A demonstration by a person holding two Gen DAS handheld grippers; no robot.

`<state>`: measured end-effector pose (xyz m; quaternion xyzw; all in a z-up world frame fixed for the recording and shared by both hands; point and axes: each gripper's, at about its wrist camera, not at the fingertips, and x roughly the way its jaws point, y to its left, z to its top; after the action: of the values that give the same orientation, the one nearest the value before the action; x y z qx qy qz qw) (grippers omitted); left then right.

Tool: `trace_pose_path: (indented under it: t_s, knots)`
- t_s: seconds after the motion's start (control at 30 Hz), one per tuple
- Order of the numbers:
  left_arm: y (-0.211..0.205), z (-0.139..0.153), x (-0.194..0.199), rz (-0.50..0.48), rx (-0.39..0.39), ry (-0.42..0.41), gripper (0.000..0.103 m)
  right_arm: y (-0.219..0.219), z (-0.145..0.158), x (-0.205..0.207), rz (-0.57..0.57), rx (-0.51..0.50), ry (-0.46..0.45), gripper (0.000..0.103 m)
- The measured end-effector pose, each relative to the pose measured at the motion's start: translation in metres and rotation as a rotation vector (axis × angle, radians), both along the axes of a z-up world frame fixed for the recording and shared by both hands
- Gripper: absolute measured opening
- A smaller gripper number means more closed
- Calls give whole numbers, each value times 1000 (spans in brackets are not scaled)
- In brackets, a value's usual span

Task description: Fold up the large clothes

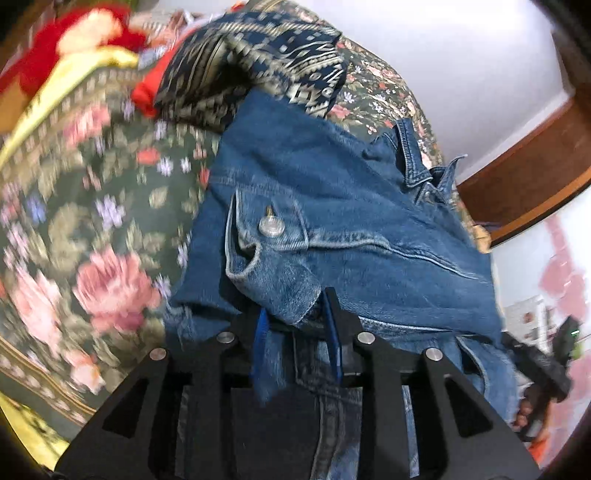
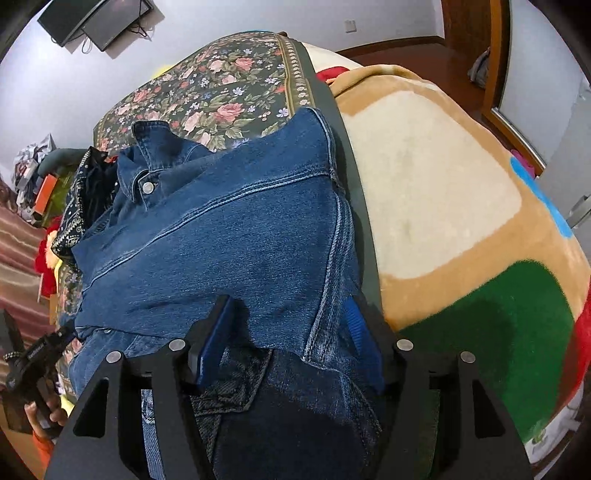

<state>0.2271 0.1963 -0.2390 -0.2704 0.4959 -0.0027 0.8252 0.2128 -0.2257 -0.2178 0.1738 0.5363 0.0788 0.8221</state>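
Observation:
A blue denim jacket [image 1: 332,206] lies on the floral bedspread, collar at the far end; it also fills the right wrist view [image 2: 229,236]. My left gripper [image 1: 297,325] is shut on the jacket's near edge, by a chest pocket with a metal button [image 1: 271,225]. My right gripper [image 2: 284,332] grips a thick fold of the jacket's near edge between its blue pads. The right gripper's body shows at the right of the left view [image 1: 546,365], and the left gripper's at the lower left of the right view [image 2: 33,365].
The floral bedspread [image 1: 92,221] covers the bed. A navy patterned garment [image 1: 266,66] and red cloth [image 1: 74,33] lie beyond the jacket. A tan, cream and green blanket [image 2: 443,206] lies to the right. A wall screen [image 2: 96,22] hangs at the far end.

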Motion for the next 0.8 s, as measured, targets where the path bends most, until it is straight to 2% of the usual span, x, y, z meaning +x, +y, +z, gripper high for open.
trace_pose_path:
  t_s: [0.2, 0.3, 0.4, 0.5, 0.57, 0.67, 0.73, 0.8]
  knots:
    - [-1, 7, 1, 6, -16, -34, 27, 4, 3, 0, -2, -17, 0, 59]
    - [-4, 27, 10, -4, 73, -86, 21, 4, 8, 1, 11, -25, -5, 59]
    - [-17, 64, 11, -30, 186, -189, 19, 6, 21, 2, 21, -50, -38, 59]
    - [-23, 94, 8, -38, 213, -270, 19, 10, 36, 2, 34, -71, -84, 59]
    - [-22, 102, 7, -22, 235, -289, 19, 15, 41, 1, 53, -82, -106, 59]
    - [-13, 91, 10, -1, 246, -257, 19, 25, 36, 1, 91, -100, -99, 59]
    - [-4, 72, 9, 11, 219, -206, 19, 31, 26, 2, 110, -115, -63, 59]
    - [-2, 47, 8, 8, 234, -148, 20, 36, 15, 2, 130, -113, -28, 59]
